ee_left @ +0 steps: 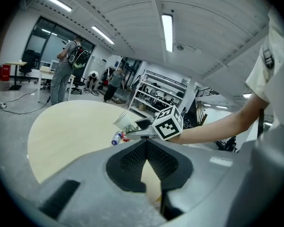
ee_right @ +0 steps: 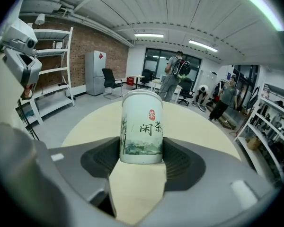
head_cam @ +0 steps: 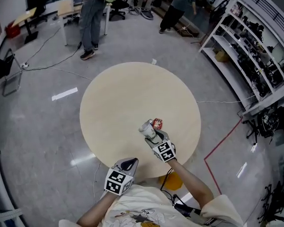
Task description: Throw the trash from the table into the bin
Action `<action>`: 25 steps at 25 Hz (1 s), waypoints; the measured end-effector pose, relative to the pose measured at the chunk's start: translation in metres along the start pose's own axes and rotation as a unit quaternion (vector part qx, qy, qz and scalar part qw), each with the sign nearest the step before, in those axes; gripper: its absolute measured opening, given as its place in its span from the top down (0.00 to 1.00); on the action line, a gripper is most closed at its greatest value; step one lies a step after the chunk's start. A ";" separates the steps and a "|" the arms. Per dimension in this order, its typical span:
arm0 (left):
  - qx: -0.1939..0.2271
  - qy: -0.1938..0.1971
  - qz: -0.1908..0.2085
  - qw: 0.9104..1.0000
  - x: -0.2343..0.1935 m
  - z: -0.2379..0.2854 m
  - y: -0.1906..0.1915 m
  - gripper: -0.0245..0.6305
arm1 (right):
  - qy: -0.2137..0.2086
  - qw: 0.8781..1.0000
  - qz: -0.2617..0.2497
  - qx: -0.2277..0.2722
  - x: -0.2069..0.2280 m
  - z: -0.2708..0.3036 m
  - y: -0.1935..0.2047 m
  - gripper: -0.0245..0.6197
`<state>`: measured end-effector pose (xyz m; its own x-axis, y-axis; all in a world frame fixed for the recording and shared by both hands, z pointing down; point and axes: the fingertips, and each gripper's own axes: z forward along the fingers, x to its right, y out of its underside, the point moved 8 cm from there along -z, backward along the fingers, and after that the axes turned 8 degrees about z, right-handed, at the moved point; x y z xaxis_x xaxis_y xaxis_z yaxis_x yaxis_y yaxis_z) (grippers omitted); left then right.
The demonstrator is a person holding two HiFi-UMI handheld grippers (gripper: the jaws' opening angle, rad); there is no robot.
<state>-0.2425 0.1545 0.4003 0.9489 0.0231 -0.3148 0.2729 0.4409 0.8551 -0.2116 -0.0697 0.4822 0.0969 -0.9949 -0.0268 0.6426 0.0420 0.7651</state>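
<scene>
Paper cup [ee_right: 142, 126] clamped in right hand-held gripper [head_cam: 152, 136], over round counter [head_cam: 118, 103], small can [head_cam: 157, 123] close by, left hand-held gripper [head_cam: 129, 163] closed, empty.

Bright, even light from ceiling strip lamps [ee_left: 167, 27]. Pale glare streaks on the glossy floor [head_cam: 65, 94]. Heavy fisheye bending and dark corners in both gripper views. Close foreground slightly soft; shadows faint.

The right arm [head_cam: 193, 182] reaches out in front with the right gripper [head_cam: 152, 135] tipped down and its jaws squeezing a cup [head_cam: 147, 128] on both sides, while the left gripper [head_cam: 128, 163] sits close to the body, its jaws together and empty.
</scene>
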 end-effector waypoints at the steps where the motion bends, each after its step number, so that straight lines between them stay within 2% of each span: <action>1: -0.002 0.006 0.006 1.000 0.002 0.002 -0.001 0.95 | 0.006 1.000 0.003 0.003 0.002 -0.005 0.002 0.52; 11: -0.018 0.073 0.037 0.997 0.042 0.021 -0.002 0.95 | 0.071 0.995 0.062 0.016 0.012 -0.074 0.039 0.52; 25: -0.055 0.170 0.087 0.980 0.105 0.044 0.013 0.95 | 0.147 0.978 0.141 0.051 0.000 -0.167 0.098 0.52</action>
<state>-0.1321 0.1231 0.3967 0.8670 0.3958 -0.3029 0.0744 0.4981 0.8639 -0.0221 -0.0505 0.4496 0.4840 -0.8748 0.0225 0.4812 0.2875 0.8282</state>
